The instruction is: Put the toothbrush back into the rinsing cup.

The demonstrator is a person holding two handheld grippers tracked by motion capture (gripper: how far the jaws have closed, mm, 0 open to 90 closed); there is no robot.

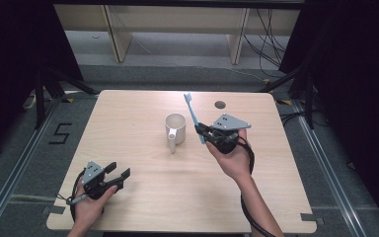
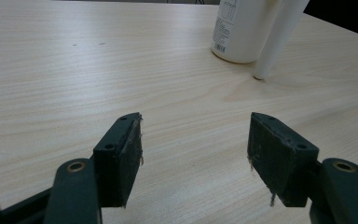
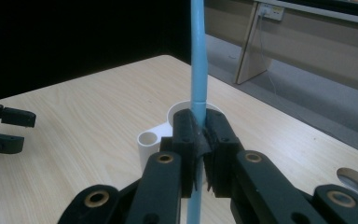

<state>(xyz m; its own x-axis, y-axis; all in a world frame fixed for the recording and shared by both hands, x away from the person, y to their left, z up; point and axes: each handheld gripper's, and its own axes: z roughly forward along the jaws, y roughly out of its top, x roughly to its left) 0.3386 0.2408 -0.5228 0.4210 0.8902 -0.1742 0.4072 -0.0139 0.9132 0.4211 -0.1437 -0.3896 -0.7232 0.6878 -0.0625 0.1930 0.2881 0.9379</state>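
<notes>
A mug (image 1: 175, 129) is seen at the centre of the table (image 1: 128, 128). Just right of it, a toothbrush (image 1: 193, 114) is held upright by the right gripper (image 1: 203, 131). The left gripper (image 1: 118, 177) is placed at lower left, well apart from the mug.

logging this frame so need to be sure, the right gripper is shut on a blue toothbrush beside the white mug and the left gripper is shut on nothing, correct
One part is wrong: the left gripper is open, its jaws standing wide apart over bare table, as the left gripper view shows. The rest holds: the right gripper is shut on the blue toothbrush beside the white mug.
</notes>
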